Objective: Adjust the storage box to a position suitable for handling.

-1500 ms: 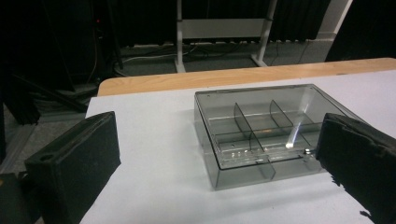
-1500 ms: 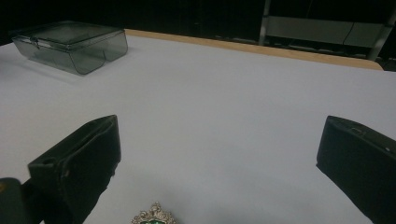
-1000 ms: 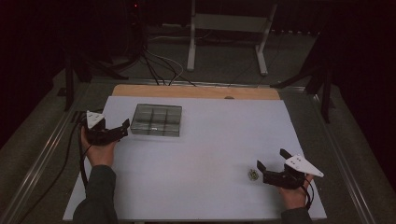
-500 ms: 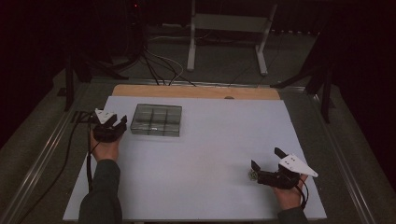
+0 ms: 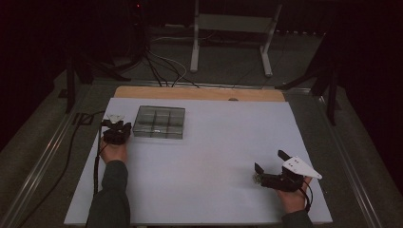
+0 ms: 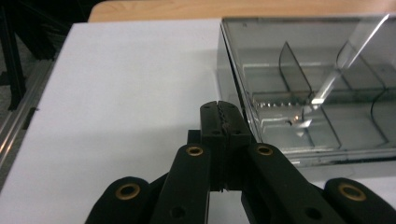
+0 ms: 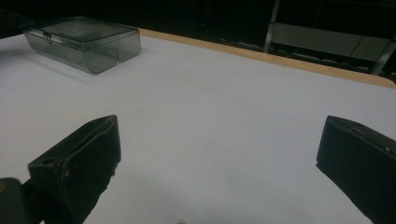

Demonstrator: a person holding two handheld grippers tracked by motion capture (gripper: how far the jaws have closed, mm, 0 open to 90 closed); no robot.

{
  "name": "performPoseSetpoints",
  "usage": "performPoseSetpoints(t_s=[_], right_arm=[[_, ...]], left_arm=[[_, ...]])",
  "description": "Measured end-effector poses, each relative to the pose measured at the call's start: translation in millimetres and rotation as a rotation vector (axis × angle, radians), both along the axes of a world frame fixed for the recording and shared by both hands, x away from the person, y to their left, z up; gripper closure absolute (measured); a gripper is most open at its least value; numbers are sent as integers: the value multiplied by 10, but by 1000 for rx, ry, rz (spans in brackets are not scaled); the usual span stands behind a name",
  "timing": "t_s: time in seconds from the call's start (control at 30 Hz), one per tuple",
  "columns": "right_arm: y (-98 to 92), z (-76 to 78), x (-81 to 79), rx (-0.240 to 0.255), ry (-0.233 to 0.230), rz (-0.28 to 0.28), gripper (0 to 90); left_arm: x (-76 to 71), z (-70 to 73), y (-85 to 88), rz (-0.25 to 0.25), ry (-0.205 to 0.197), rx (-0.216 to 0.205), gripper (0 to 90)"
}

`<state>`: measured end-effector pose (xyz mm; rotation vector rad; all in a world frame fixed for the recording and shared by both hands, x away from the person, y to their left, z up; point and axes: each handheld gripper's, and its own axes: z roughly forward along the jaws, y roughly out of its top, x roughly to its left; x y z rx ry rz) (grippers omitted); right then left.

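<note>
A clear, smoky plastic box [image 5: 159, 122] with several compartments lies closed at the back left of the white table [image 5: 214, 142]. My left gripper [image 5: 119, 127] sits just off the box's left side. Its jaws have just been closing and now meet with nothing between them [image 6: 220, 109]; the box [image 6: 317, 93] stands right beside the tips. My right gripper [image 5: 270, 161] rests near the front right, open, jaws wide apart [image 7: 219, 126] over bare table. A tiny object [image 5: 256, 178] lies by its lower jaw. The box [image 7: 84, 42] shows far off.
A wooden strip [image 5: 199, 93] runs along the table's far edge. Behind it stand a metal frame's legs [image 5: 228, 42] and cables [image 5: 161, 66] on the floor. A metal rail [image 5: 43, 156] borders the table's left side.
My left gripper has turned and moved toward the box's left side, and its jaws have gone from wide open to shut. The right gripper has stayed about where it was.
</note>
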<state>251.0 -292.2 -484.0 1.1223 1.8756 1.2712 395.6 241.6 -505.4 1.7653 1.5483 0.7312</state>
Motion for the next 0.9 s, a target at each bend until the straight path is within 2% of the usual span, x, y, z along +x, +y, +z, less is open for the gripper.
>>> performPoseSetpoints(t_s=[0.1,0.17,0.27,0.3,0.33,0.53,0.73,0.9], right_arm=[[4,-2,2,0,2,2,2],[0,-1,2,2,2,2,2],[0,-1,5,6,4,1,2],[2,-2,8,4,3,2,2],[2,-2,8,4,3,2,2],[18,-4,11,5,8,10,2],[31,-14,45,7,20,22,2],[82,11,169,34,55,49,2]], left_arm=[[2,-15,-17,4,6,3,900],[1,-12,-13,5,9,-11,900],[-19,1,-41,-22,14,-11,900],[-40,6,-82,-47,7,-16,900],[-40,6,-82,-47,7,-16,900],[-123,-1,-274,-121,-3,-13,900],[-198,-15,-431,-156,-13,-23,900],[-237,-32,-513,-179,-13,-44,900]])
